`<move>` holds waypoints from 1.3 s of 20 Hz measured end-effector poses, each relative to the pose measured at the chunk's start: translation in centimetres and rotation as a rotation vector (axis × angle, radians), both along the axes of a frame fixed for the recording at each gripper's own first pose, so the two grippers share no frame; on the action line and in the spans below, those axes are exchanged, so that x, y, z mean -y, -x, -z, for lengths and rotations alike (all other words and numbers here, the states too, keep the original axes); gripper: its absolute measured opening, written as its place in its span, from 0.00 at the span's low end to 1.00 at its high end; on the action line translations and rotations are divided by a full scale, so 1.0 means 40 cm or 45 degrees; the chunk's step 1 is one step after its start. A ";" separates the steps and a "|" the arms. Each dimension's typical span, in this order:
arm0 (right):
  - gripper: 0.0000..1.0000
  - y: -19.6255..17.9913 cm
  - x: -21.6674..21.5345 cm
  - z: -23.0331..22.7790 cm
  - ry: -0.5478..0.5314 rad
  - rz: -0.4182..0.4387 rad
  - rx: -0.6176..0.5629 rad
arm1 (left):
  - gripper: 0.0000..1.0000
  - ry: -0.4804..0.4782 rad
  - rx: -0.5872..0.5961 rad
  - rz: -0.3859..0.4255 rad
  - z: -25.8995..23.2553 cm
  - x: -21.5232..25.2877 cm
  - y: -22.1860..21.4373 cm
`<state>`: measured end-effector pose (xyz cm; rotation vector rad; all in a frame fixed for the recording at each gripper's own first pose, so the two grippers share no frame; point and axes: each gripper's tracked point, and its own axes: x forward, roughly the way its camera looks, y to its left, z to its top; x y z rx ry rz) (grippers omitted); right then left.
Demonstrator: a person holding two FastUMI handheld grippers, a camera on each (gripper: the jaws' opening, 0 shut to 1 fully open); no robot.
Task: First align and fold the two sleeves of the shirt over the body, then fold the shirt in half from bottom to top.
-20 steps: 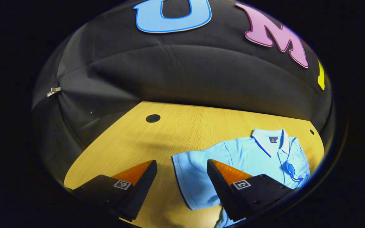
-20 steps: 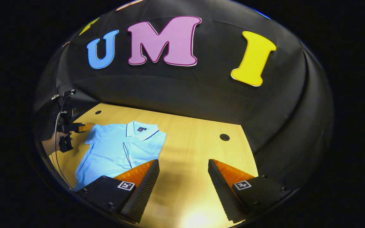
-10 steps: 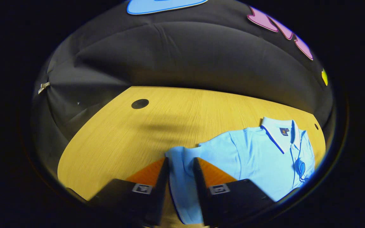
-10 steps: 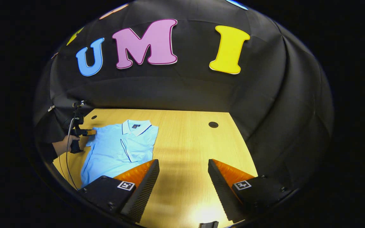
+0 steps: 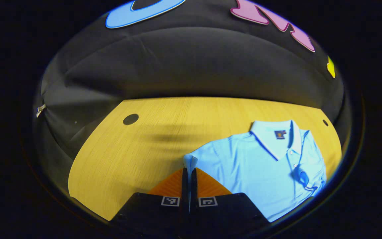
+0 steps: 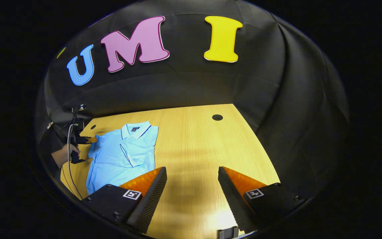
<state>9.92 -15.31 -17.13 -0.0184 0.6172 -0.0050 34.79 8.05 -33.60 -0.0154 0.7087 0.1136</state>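
With its fingers now closed on the polo shirt's (image 5: 257,162) left sleeve (image 5: 189,161), the left gripper (image 5: 188,172) can fold it inward; right gripper (image 6: 191,179) waits open beside the shirt on the wooden table (image 6: 194,132).

Your left gripper view sits low, very near the shirt (image 5: 260,166). Your right gripper view looks from farther back. Both share the table (image 6: 194,139).

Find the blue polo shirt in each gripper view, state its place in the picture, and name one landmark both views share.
Left gripper view: the shirt lies lower right on the table; the left gripper pinches its sleeve edge.
Right gripper view: the shirt lies at left, beyond the open right gripper.
Shared landmark: the white collar with its dark label.
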 end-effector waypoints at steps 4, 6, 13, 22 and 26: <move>0.97 0.002 0.000 -0.004 -0.018 -0.011 0.000 | 0.06 0.122 0.057 0.119 -0.084 0.164 -0.002; 0.97 0.002 0.002 -0.006 -0.024 -0.016 0.001 | 0.06 0.178 0.065 0.173 -0.104 0.246 0.009; 0.97 0.017 -0.021 0.000 -0.073 -0.022 0.015 | 0.50 0.457 0.056 0.274 -0.144 0.486 0.107; 0.99 0.264 -0.238 0.119 -0.154 -0.175 -0.137 | 0.97 0.210 0.101 0.190 -0.190 0.313 0.668; 0.99 0.392 -0.352 0.193 -0.194 -0.243 -0.215 | 0.98 0.173 -0.010 0.140 -0.109 0.260 0.908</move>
